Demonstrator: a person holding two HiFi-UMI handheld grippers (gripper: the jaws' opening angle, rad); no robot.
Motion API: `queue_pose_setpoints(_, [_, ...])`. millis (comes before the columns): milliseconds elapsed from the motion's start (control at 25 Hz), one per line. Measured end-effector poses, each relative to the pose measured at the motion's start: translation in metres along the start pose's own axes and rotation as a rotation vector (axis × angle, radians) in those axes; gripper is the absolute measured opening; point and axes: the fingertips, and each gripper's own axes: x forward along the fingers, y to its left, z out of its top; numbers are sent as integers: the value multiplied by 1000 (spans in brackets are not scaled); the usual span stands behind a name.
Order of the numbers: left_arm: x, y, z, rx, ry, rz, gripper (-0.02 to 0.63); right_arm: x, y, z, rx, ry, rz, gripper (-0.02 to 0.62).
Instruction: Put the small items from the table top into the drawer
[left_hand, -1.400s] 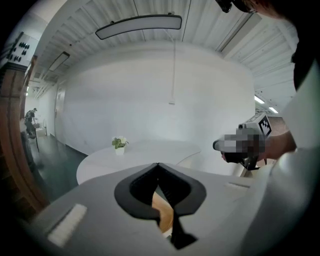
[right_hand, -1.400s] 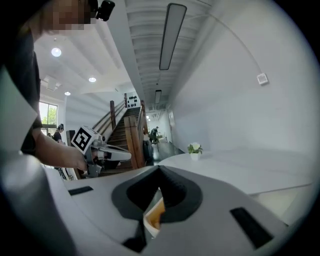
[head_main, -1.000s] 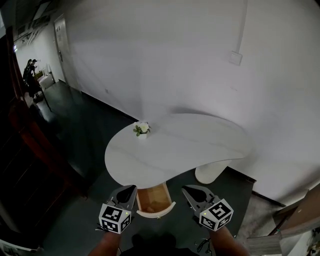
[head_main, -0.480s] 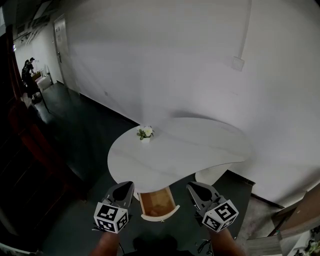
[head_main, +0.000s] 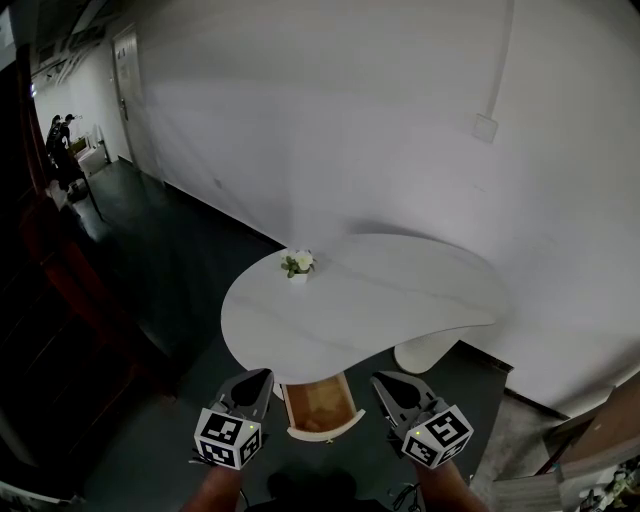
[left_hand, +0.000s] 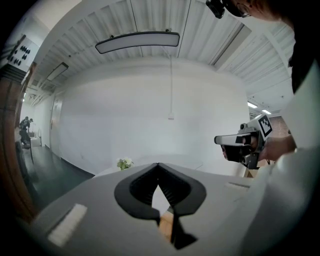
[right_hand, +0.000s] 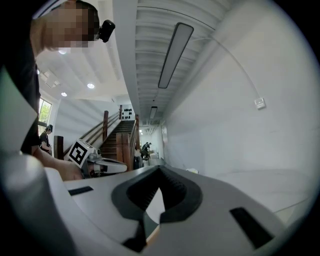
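Hovering low, the left hand-held gripper (head_main: 262, 376) and right hand-held gripper (head_main: 380, 380) flank the open drawer (head_main: 318, 405) under the white tabletop's (head_main: 400, 300) near edge, both with jaws pressed together, pinching nothing. A small potted flower (head_main: 298, 265) sits at the tabletop's far-left edge. Only the right gripper view catches a staircase (right_hand: 117, 137).

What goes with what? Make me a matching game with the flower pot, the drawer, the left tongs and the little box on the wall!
Things:
1. flower pot
2. drawer
3. left tongs
4. wall box

Places or states:
A. pulled open under the near edge of the table
B. standing on the white table top, at its far left
C. high up on the white wall
D. shut, with nothing held

Pairs: 1-B, 2-A, 3-D, 4-C
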Motion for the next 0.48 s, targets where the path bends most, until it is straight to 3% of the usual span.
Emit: queue_pose_setpoints(480, [2, 4, -3, -13, 6, 10, 8, 6, -1, -2, 9, 2, 11, 11])
